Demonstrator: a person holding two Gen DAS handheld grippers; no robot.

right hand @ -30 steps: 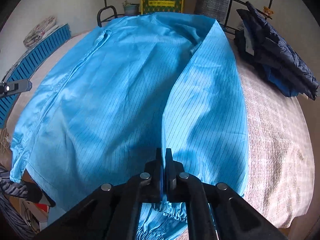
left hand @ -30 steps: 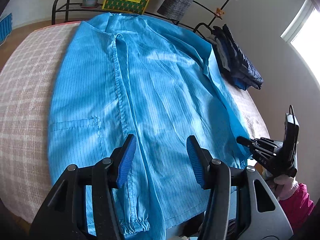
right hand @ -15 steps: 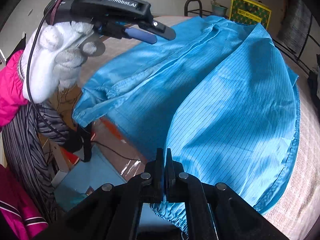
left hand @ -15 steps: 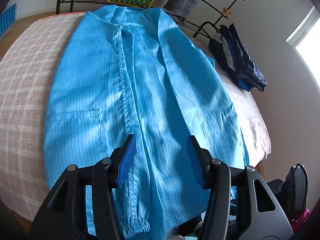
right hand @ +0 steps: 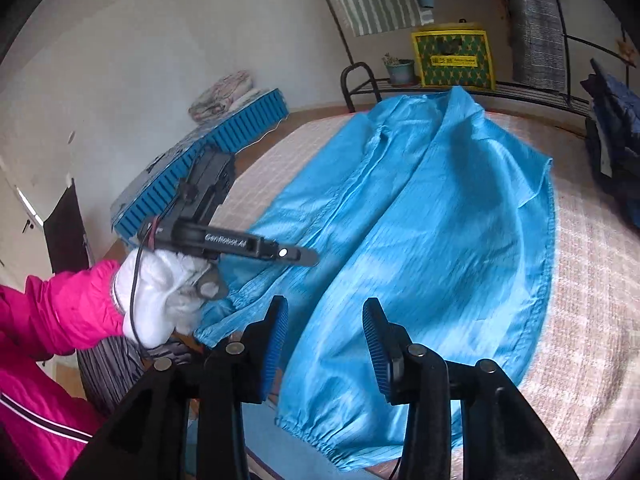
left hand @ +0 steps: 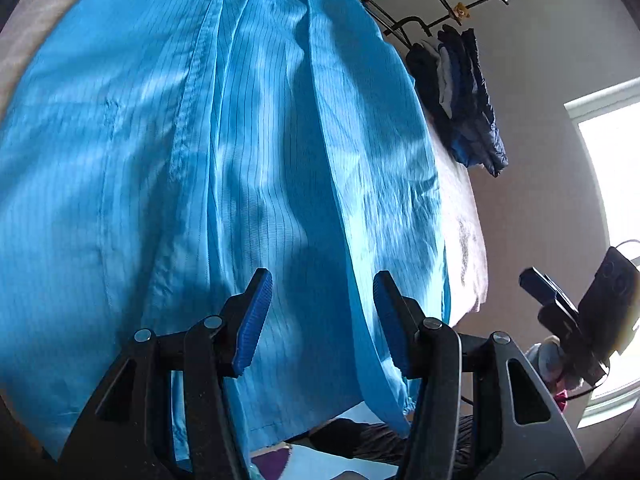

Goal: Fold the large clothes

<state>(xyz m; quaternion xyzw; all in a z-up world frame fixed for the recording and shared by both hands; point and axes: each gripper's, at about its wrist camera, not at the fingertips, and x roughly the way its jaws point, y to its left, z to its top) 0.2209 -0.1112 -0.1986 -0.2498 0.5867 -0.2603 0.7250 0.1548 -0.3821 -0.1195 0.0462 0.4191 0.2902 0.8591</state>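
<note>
While the blue coat (right hand: 432, 240) lies spread face up on the bed (right hand: 592, 320), its thin dark pinstripes and shiny cloth catch the window light, and one sleeve is folded in along the body, its gathered cuff (right hand: 320, 436) hanging just past the bed's near edge. My right hand-held gripper (right hand: 325, 344) is opening over that sleeve; its blue pads (right hand: 276, 344) stand apart and press on nothing. My left hand-held gripper (left hand: 322, 320) hovers above the coat's lower front, released, with nothing between its pads (left hand: 254, 320). From the right view I see my white-gloved left hand (right hand: 164, 300) and pink sleeve (right hand: 60, 308) near the other cuff. Dark folded jackets (left hand: 464, 96) sit at the bed's far right edge, well apart from the coat. Behind the bed a black rack (right hand: 440, 84) carries a yellow box (right hand: 452, 56) and a small plant pot (right hand: 400, 70). A blue ribbed mat (right hand: 224, 148) leans by the left wall.
</note>
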